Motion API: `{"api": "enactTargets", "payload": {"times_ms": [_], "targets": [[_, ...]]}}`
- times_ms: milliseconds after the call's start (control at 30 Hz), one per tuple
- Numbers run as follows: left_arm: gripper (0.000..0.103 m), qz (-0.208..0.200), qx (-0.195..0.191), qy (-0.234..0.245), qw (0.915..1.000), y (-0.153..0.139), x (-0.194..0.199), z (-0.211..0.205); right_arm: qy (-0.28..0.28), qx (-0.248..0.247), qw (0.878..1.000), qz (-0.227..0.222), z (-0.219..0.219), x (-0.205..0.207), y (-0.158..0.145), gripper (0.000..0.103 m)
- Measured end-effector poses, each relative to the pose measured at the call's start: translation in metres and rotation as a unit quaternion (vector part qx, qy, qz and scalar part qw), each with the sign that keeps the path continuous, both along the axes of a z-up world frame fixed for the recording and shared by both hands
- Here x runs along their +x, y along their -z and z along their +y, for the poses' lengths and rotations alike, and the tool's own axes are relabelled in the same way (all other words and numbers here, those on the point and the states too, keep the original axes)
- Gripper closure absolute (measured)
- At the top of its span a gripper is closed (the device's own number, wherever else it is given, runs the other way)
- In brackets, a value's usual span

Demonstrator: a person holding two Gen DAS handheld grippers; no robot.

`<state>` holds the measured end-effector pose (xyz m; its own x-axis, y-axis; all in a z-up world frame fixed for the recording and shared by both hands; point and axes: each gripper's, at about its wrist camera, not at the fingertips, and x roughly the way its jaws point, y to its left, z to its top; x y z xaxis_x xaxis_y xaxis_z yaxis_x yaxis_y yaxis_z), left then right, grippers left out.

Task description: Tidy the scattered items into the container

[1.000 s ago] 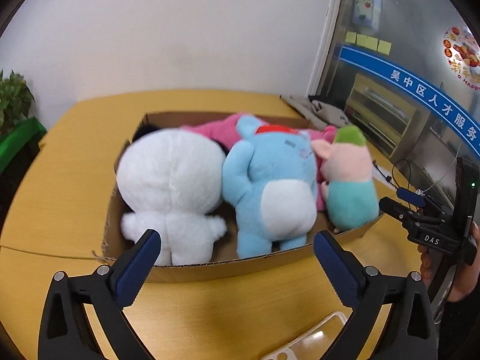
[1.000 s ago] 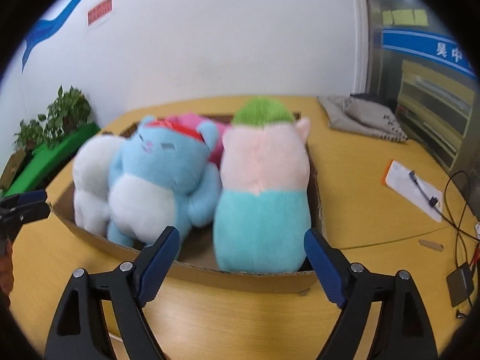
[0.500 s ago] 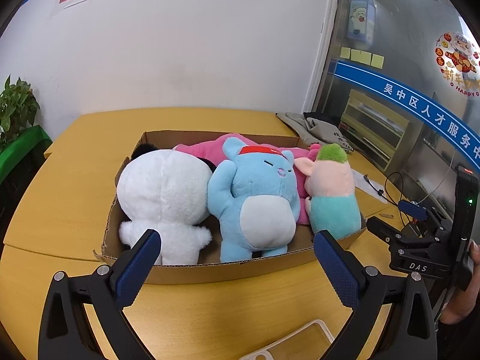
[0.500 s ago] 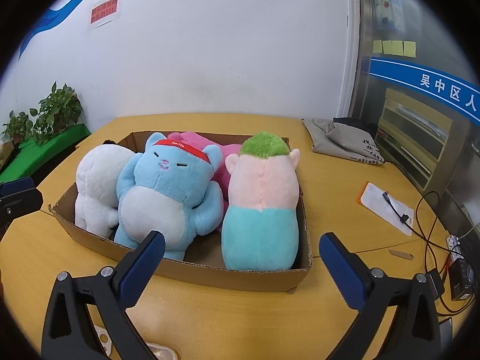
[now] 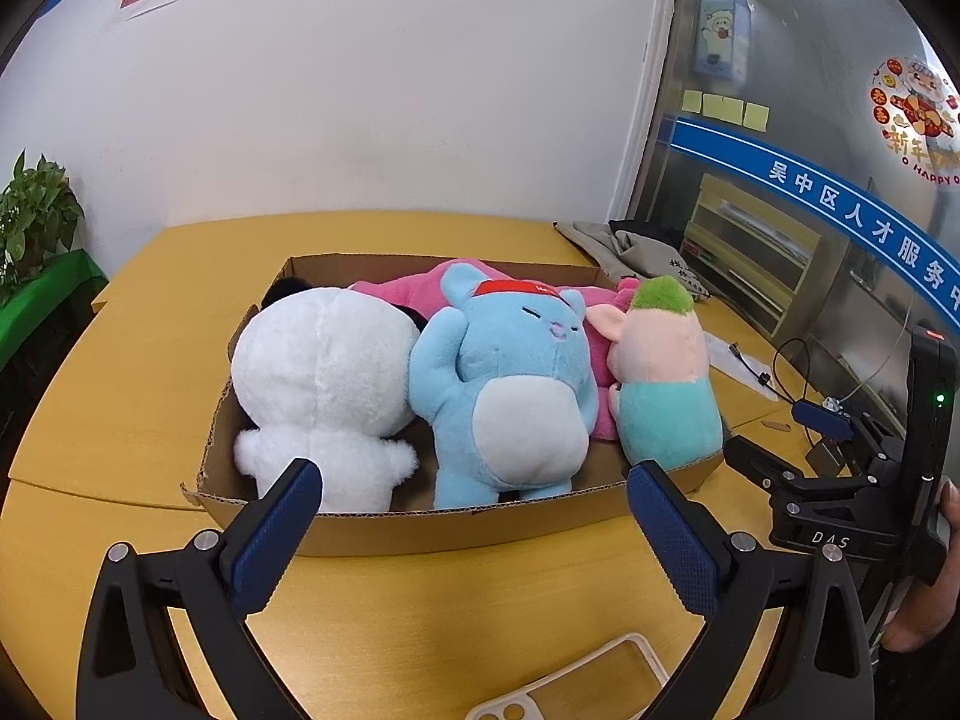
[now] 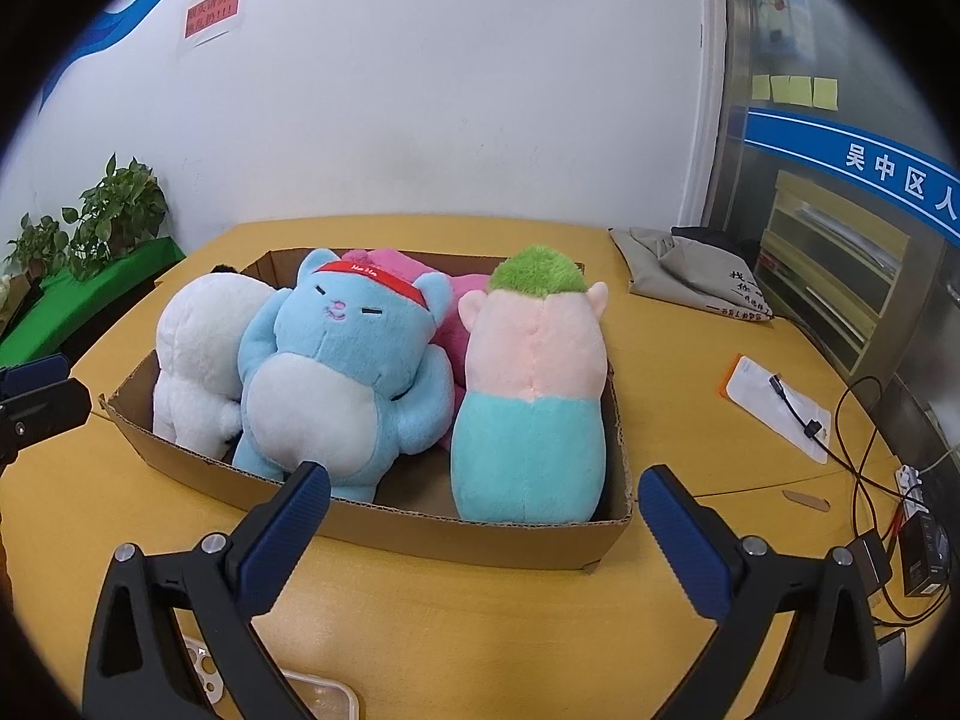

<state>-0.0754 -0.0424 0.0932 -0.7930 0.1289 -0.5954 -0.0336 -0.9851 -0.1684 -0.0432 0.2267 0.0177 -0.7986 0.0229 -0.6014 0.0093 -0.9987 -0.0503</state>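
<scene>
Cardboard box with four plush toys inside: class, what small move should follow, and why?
Probably lower the open left gripper toward the clear phone case just beneath it. The cardboard box already holds the plush toys, while the case still lies on the table outside it.

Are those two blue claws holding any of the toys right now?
No. The left gripper and right gripper are both open and empty; the toys sit in the box.

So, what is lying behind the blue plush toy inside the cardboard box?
Behind the blue plush toy in the cardboard box lies a pink plush. Only its upper part and a patch on the right show; its shape and the rest of it are covered by the toys in front.
</scene>
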Motion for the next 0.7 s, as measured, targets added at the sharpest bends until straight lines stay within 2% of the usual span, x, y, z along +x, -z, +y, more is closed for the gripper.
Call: {"api": "enactTargets", "payload": {"times_ms": [700], "targets": [[0.0, -0.005, 0.003, -0.004, 1.0, 0.0064, -0.0031, 0.0086, -0.008, -0.013, 1.0, -0.014, 0.0056, 0.001, 0.0102, 0.001]]}}
